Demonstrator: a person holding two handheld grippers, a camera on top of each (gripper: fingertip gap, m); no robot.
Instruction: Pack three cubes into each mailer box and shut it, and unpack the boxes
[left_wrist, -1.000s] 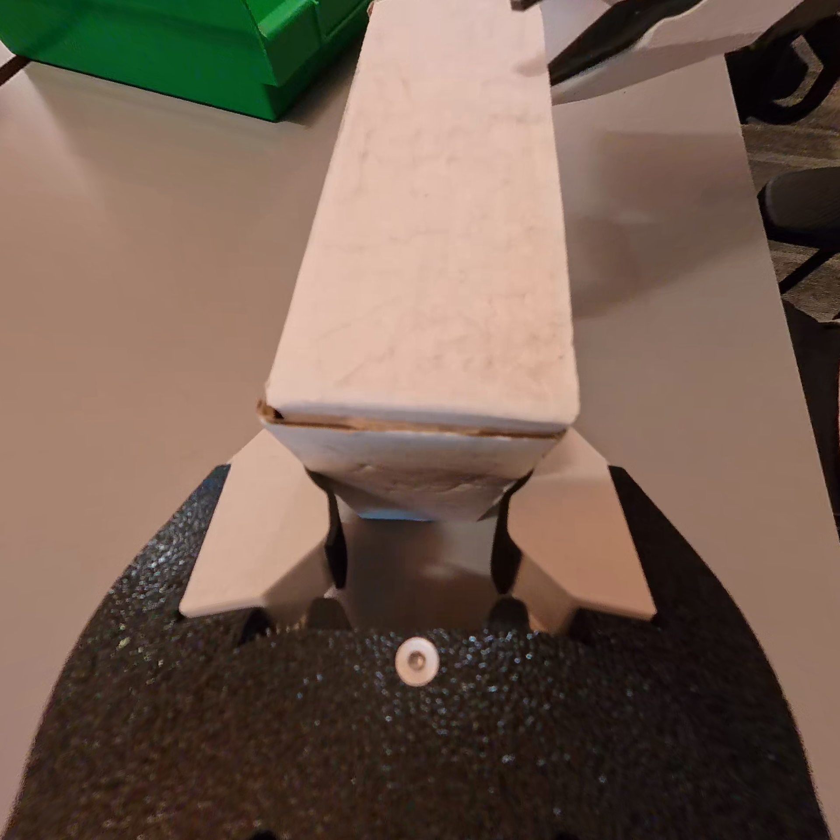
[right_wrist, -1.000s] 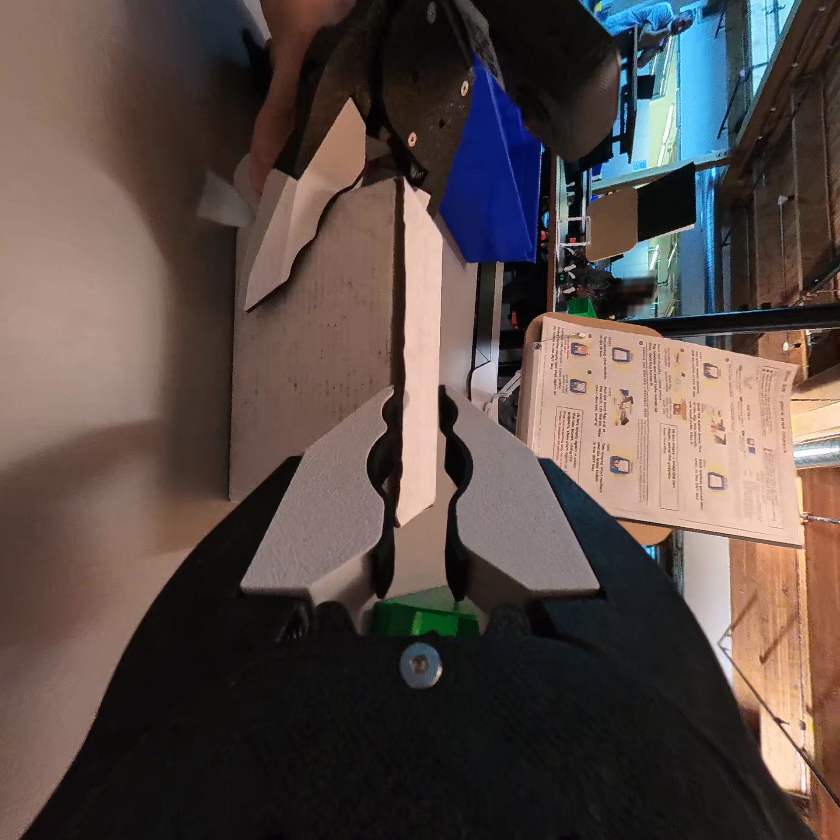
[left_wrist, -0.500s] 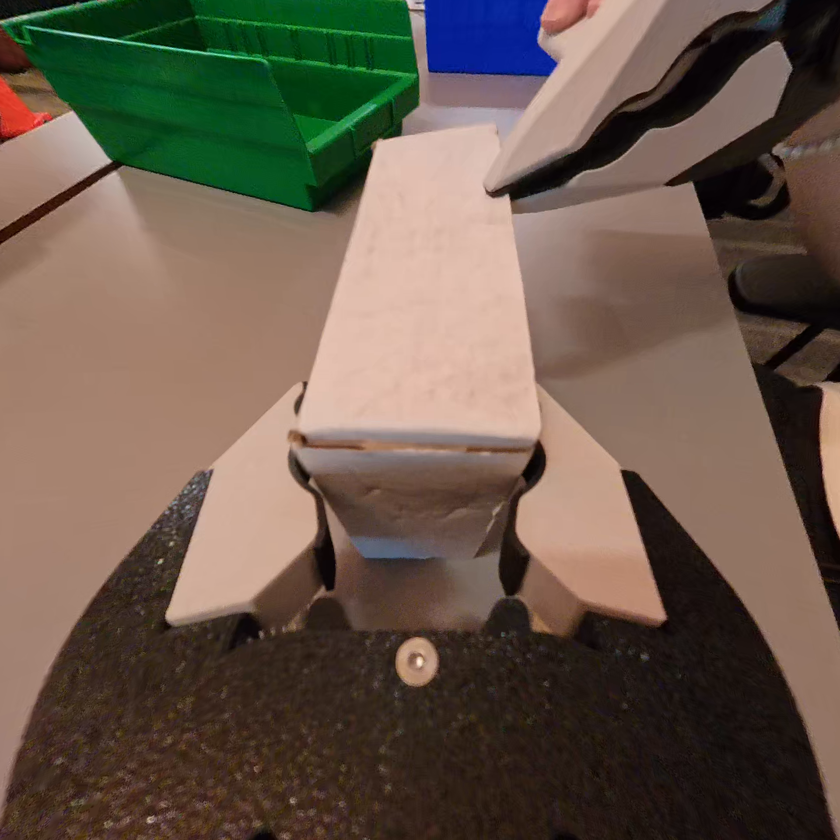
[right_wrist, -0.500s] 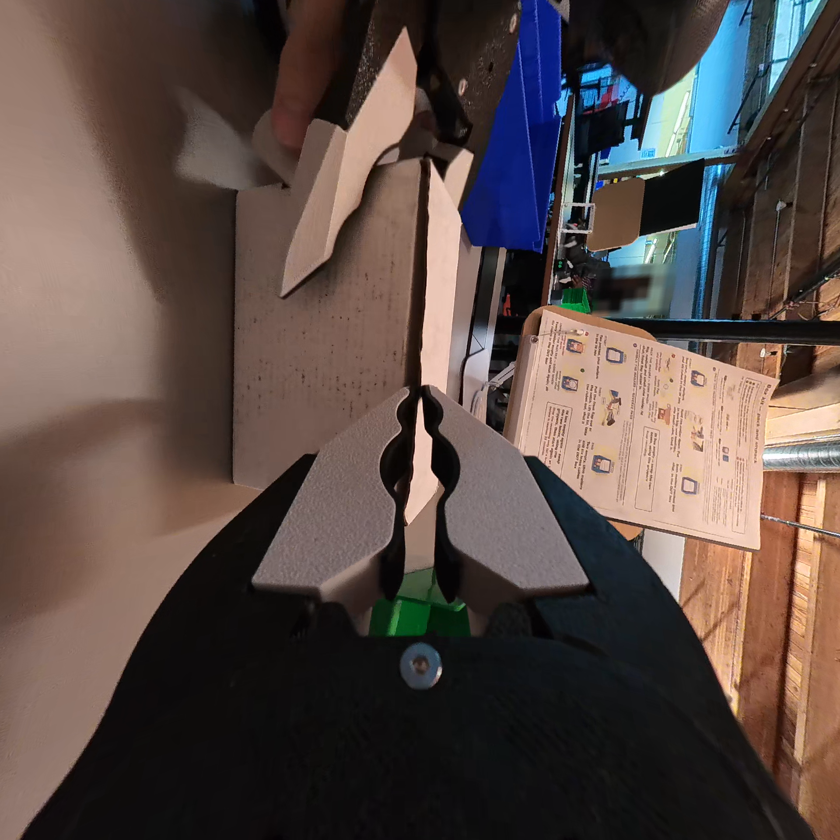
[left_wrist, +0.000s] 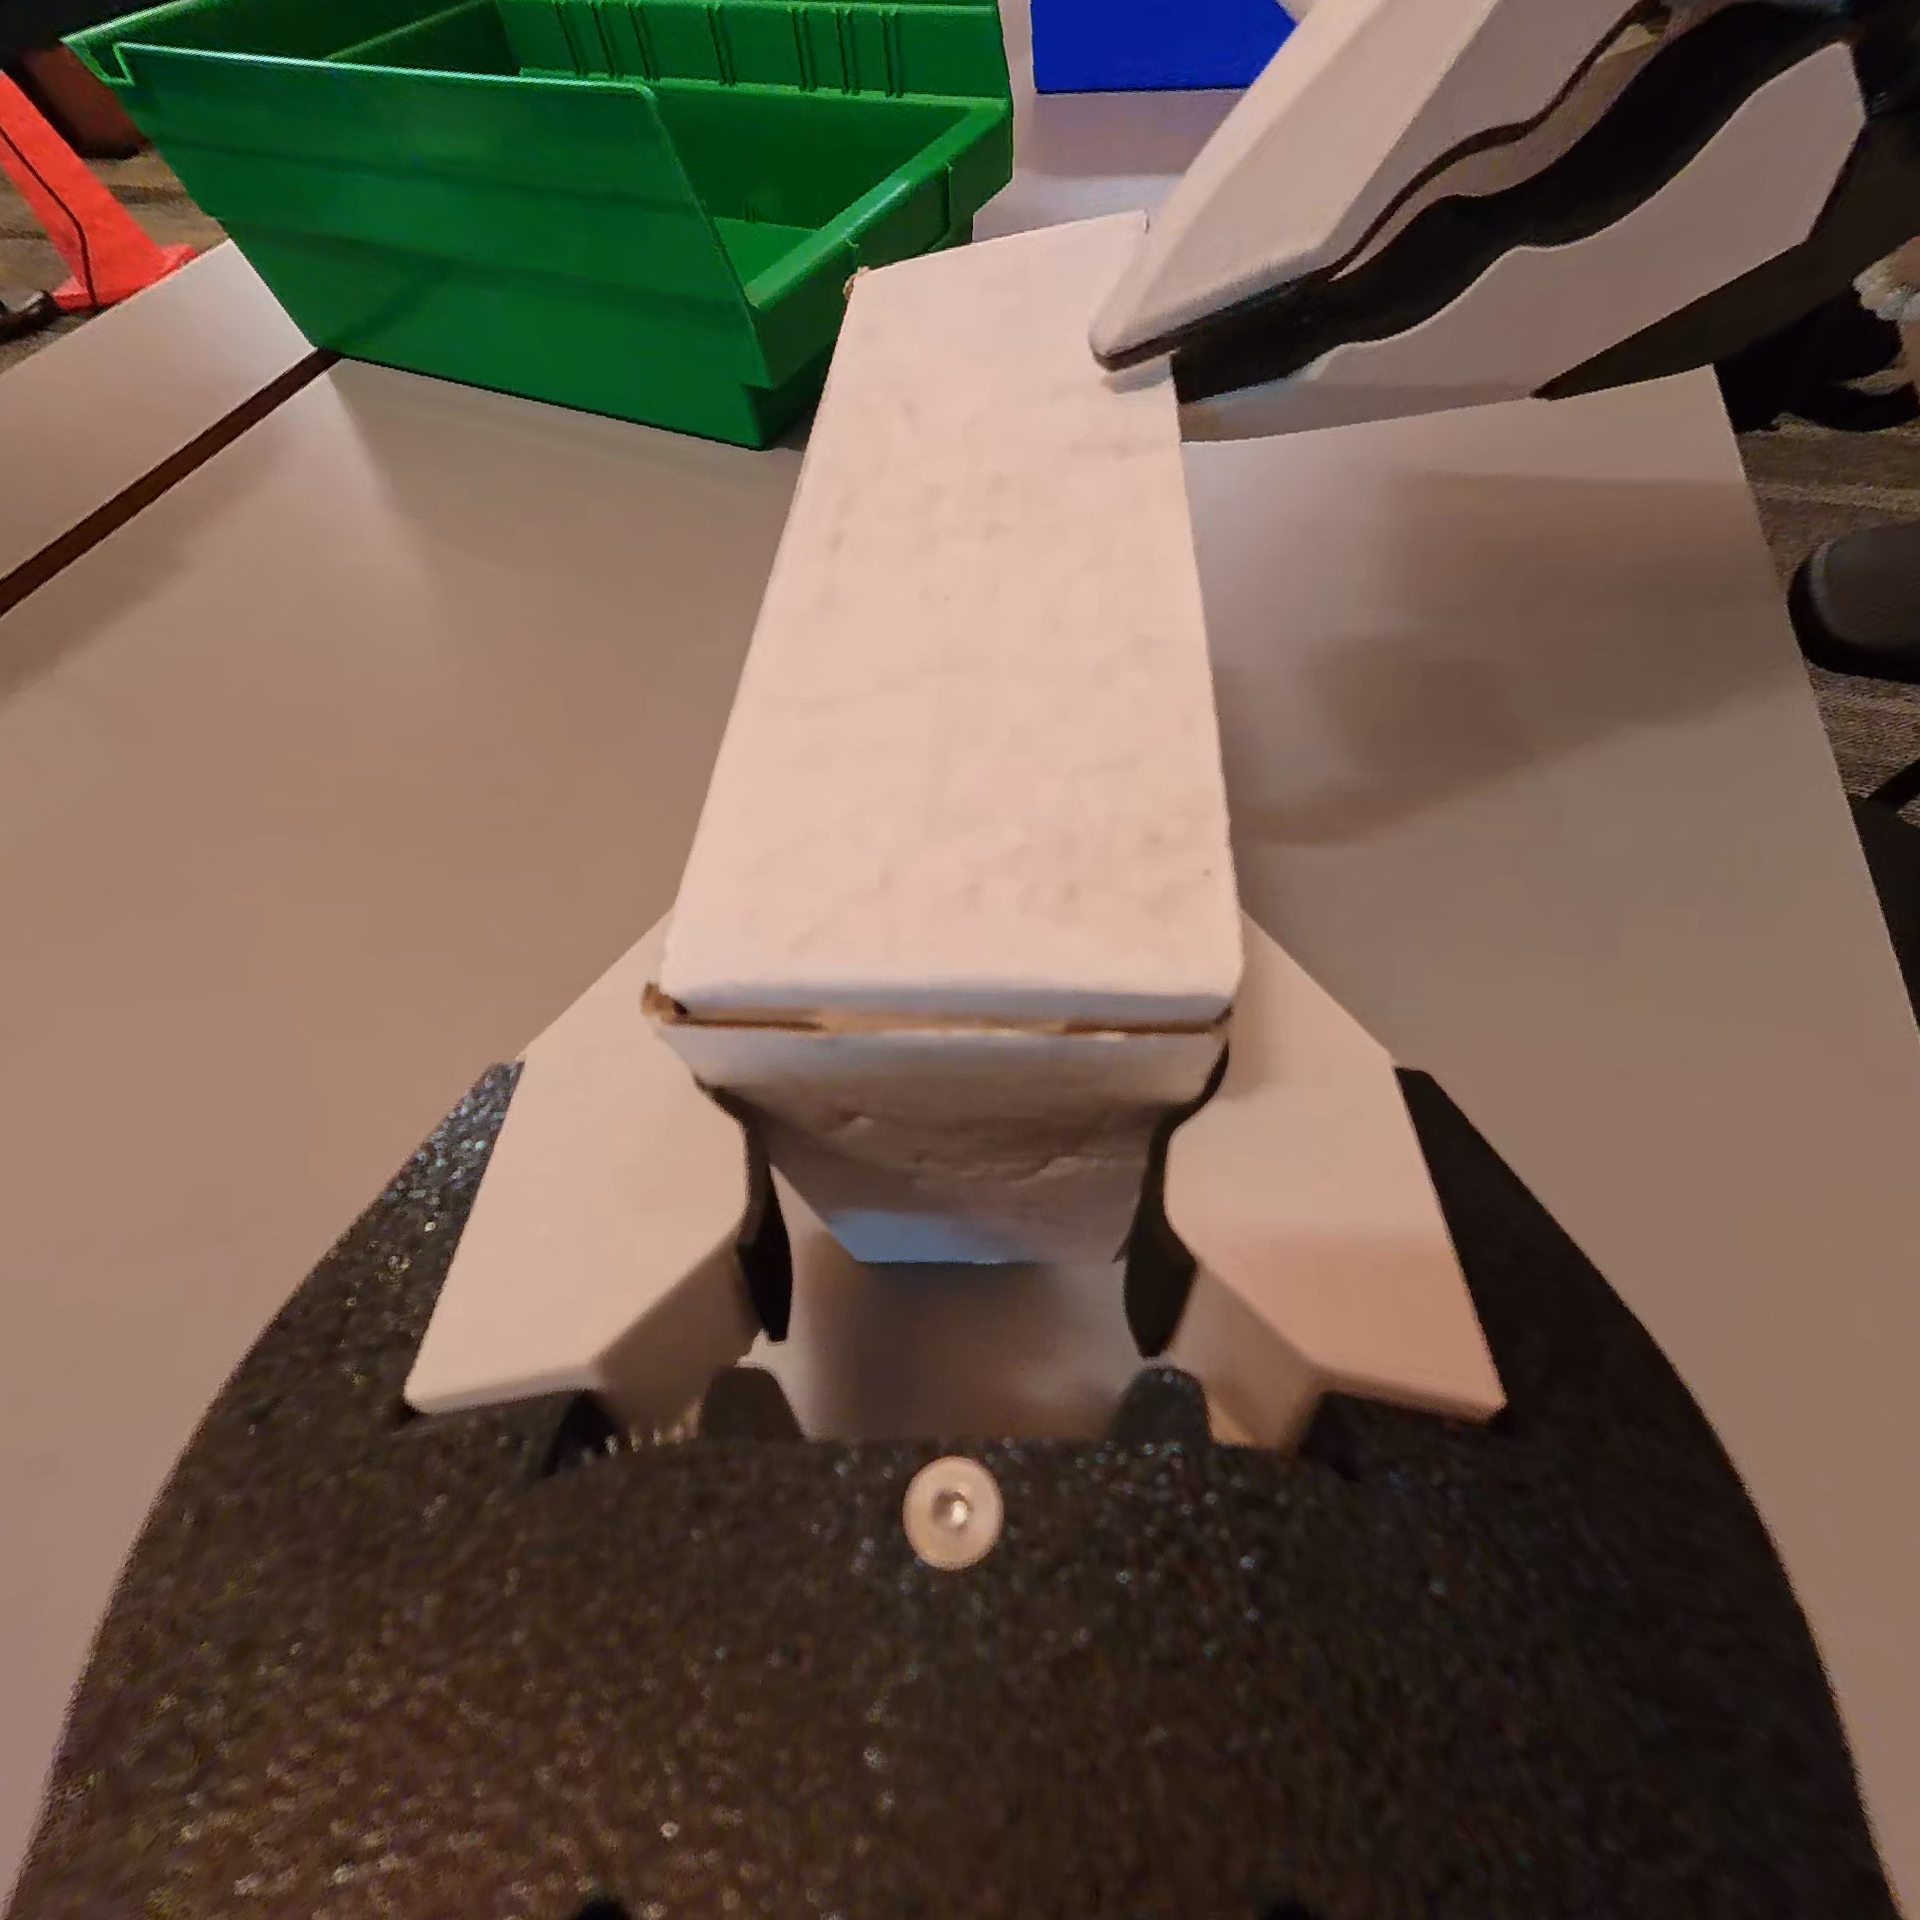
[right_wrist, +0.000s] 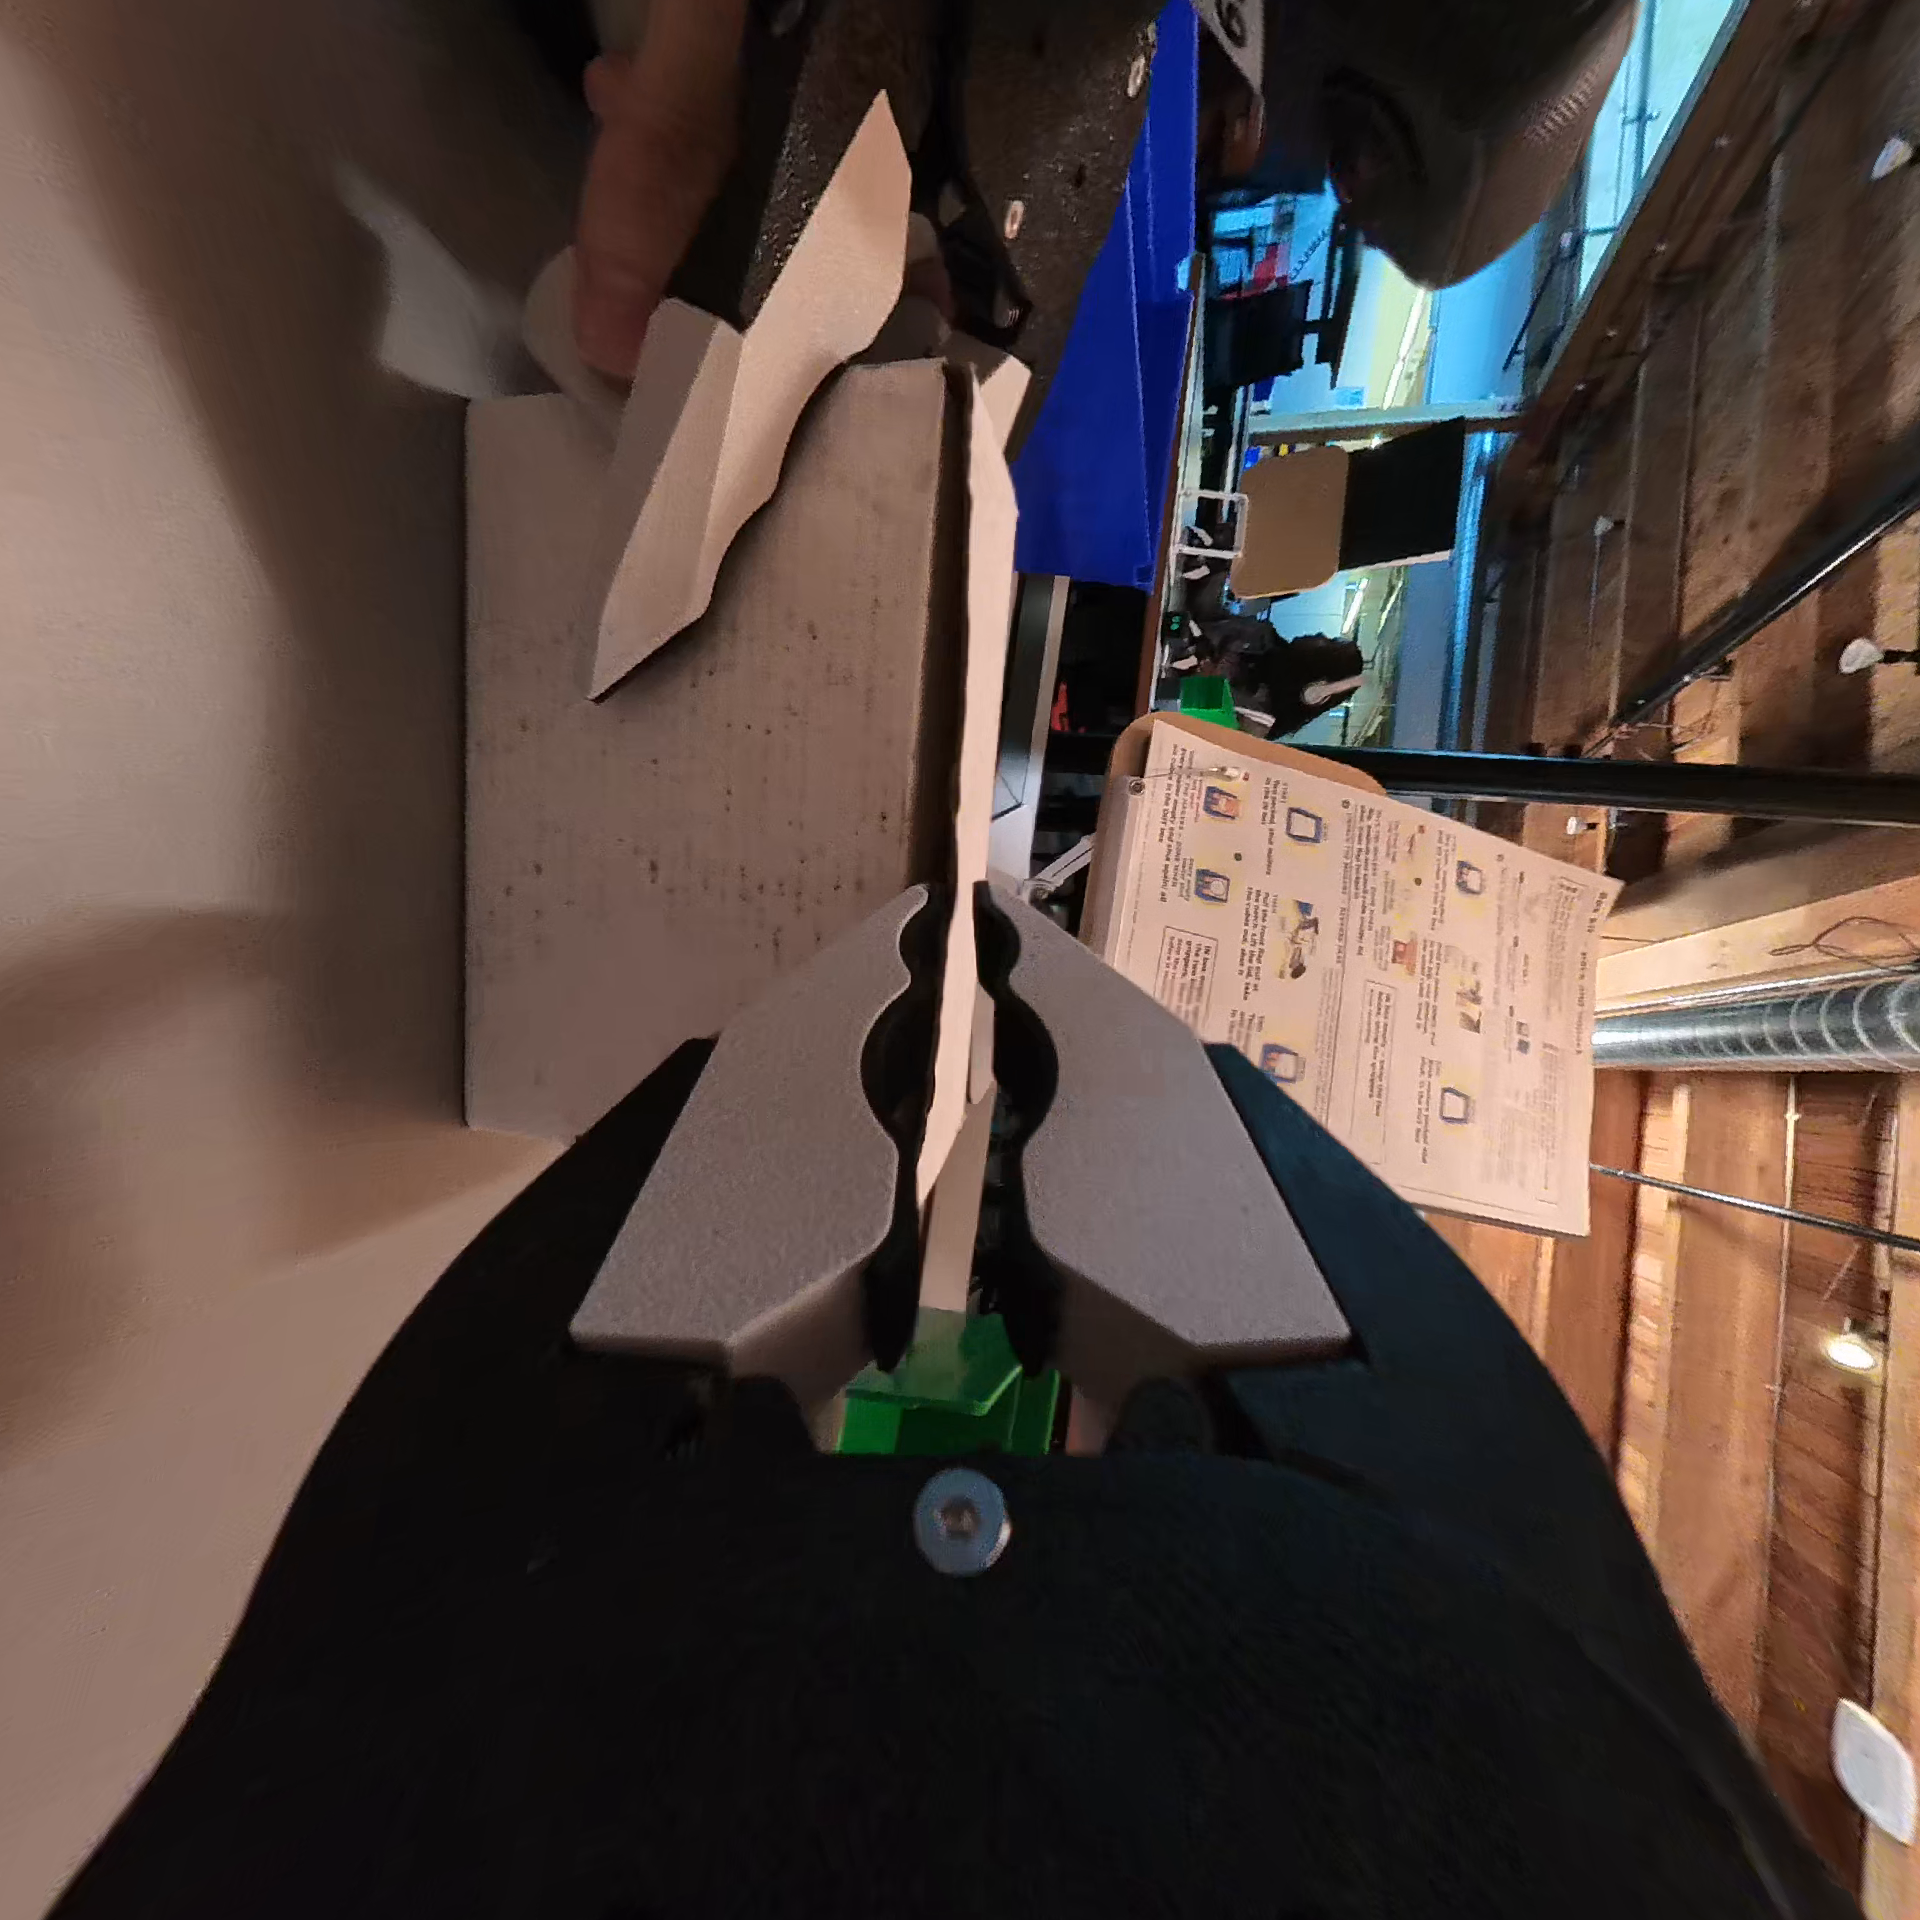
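Observation:
A long white mailer box (left_wrist: 966, 665) lies closed on the grey table (left_wrist: 364, 727), running away from me. My left gripper (left_wrist: 951, 1039) is shut on the box's near end, one finger against each side. My right gripper (left_wrist: 1132, 353) comes in from the upper right and is shut on the thin lid edge at the box's far right corner. In the right wrist view the right gripper (right_wrist: 961, 899) pinches the lid edge (right_wrist: 982, 623) beside the box's side wall (right_wrist: 686, 831). The left gripper's finger (right_wrist: 727, 499) and a hand show at the far end. No cubes show.
A green bin (left_wrist: 582, 187) stands just beyond the box to the left, and a blue bin (left_wrist: 1153, 42) stands behind it. An orange cone (left_wrist: 62, 208) is on the floor at far left. The table edge runs along the right. A printed sheet (right_wrist: 1351, 987) hangs off the table.
My right gripper has closed from slightly open onto the box's lid edge. The left view has tilted up, so the green bin and the right gripper now show more fully.

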